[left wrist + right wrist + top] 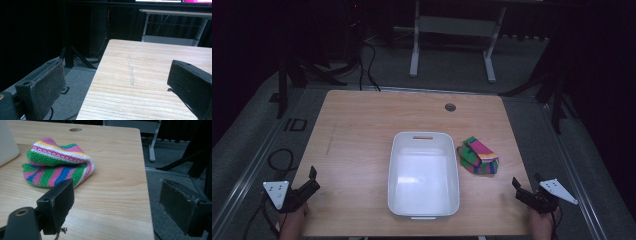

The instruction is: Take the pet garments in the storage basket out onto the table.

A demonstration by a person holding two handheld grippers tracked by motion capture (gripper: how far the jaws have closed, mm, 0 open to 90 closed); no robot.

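Observation:
A white plastic bin (423, 172) stands empty in the middle of the wooden table (362, 130). Just right of it lies a folded striped knitted cloth (478, 156) in green, pink, blue and white; the right gripper view has the cloth (57, 163) a short way ahead of the jaws. My left gripper (313, 181) hovers open at the table's front left edge, holding nothing. At the front right edge, my right gripper (525, 190) is open too, its jaws (117, 202) wide apart over the table's corner.
A round cable hole (450, 107) sits near the table's far edge. A pale scuff line (130, 71) marks the wood ahead of the left gripper. White desk legs (414, 47) and black stands rise beyond the table, with cables on the grey floor (257, 150).

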